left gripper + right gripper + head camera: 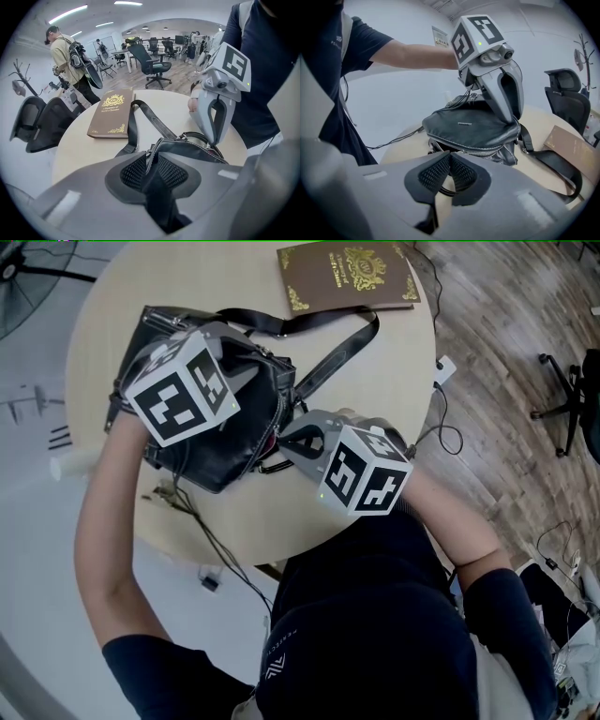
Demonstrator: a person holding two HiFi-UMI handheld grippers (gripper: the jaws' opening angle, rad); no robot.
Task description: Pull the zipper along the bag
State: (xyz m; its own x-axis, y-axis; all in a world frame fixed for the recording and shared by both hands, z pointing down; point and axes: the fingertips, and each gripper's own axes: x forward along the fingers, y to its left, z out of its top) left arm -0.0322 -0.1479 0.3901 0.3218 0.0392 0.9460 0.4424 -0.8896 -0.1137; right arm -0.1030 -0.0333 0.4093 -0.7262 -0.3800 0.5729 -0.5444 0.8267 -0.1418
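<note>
A black leather bag lies on a round pale table, its strap trailing toward the far side. My left gripper comes down on the bag's far top edge, and in the left gripper view the pads pinch a fold of the bag's leather. My right gripper is at the bag's near right end. In the right gripper view its jaws are shut at the silver zipper line, with a dark pull ring showing beneath the pads.
A brown book with gold print lies at the table's far edge, beside the strap. A thin cable runs off the near left edge. Office chairs and a standing person are beyond the table.
</note>
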